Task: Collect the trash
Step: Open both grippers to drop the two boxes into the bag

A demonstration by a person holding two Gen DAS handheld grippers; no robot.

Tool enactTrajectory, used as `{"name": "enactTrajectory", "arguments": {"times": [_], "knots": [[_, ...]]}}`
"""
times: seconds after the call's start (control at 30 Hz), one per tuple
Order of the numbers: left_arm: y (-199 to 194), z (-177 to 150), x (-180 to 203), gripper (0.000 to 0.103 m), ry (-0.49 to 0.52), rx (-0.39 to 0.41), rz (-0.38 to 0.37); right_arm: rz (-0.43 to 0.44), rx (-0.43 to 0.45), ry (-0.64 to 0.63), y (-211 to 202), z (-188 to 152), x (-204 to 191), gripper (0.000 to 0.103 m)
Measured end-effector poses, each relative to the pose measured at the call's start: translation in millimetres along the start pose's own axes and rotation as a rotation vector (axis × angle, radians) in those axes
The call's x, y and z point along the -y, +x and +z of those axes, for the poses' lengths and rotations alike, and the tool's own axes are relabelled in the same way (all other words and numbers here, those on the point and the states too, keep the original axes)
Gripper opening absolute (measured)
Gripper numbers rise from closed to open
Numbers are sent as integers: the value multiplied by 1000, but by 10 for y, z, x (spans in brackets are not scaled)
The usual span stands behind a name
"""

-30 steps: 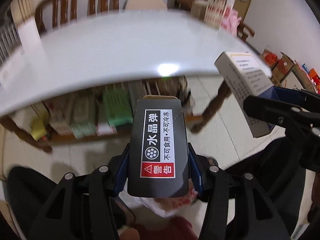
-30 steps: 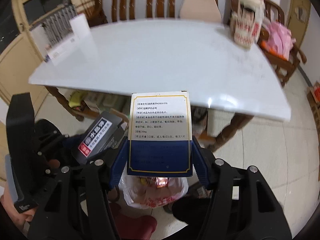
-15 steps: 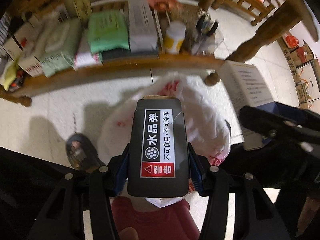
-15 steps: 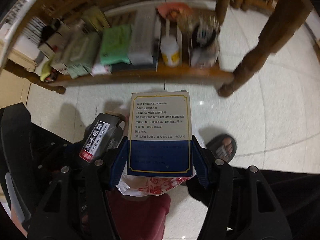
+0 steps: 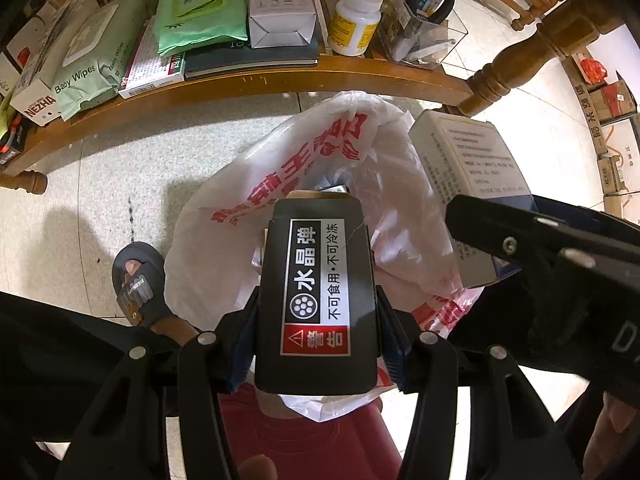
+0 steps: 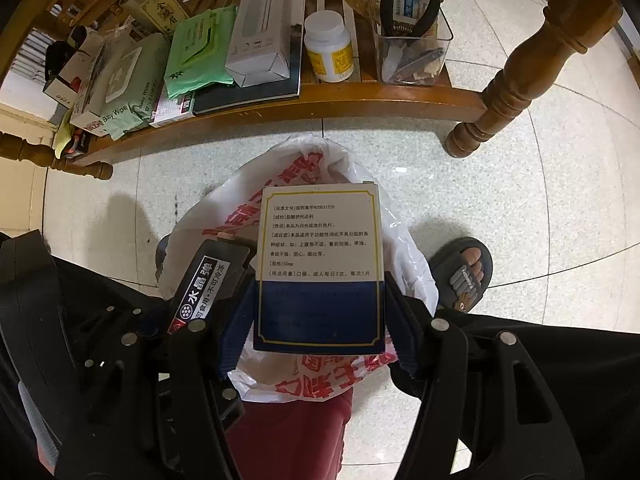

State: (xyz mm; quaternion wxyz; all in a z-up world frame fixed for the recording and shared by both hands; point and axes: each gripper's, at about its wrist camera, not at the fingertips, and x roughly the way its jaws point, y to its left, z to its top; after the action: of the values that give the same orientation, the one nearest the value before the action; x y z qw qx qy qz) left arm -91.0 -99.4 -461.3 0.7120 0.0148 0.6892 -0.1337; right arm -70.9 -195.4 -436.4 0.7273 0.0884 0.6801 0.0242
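Note:
My left gripper (image 5: pixel 316 344) is shut on a black box (image 5: pixel 316 296) with a white label and red warning mark. It hangs over the open mouth of a white plastic bag (image 5: pixel 224 240) with red print on the floor. My right gripper (image 6: pixel 320 332) is shut on a white and blue medicine box (image 6: pixel 320 264), held over the same bag (image 6: pixel 404 248). The medicine box also shows at the right of the left wrist view (image 5: pixel 468 160), and the black box at the left of the right wrist view (image 6: pixel 204 284).
A low wooden shelf (image 5: pixel 248 84) under the table holds wipes packs, boxes, a white pill bottle (image 5: pixel 354 20) and a clear tool holder. A turned table leg (image 6: pixel 516 84) stands right. Sandalled feet (image 6: pixel 468 272) flank the bag. A red stool (image 5: pixel 304 444) lies below.
Both grippers have tilted down from the white tabletop to the floor and lowered toward the bag, still holding their boxes. The bag now fills the centre of both views.

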Motion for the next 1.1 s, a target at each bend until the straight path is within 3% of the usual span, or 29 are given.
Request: {"name": "enactTrajectory", "arguments": {"times": [0.13,0.17,0.23,0.33,0.77,1.1], "knots": [[5,9,-37,54,-17,-2,-5,11,-5,-2,26,7,-24,61],[10,19,-42,57,-17,1,-6,8,-6,-3,35,11,-28,69],[0,20,-45,71,-18,8,-5,-1,0,10,37,11,-7,82],[-30,28,-58,85,-24,21,4,-5,-1,24,33,9,22,85],[-277,61,-92,88,-39,91,19,14,58,45,-191,-13,57,87],[-691,96,-58,94,-19,204,82,33,98,28,-609,-42,15,88]]}}
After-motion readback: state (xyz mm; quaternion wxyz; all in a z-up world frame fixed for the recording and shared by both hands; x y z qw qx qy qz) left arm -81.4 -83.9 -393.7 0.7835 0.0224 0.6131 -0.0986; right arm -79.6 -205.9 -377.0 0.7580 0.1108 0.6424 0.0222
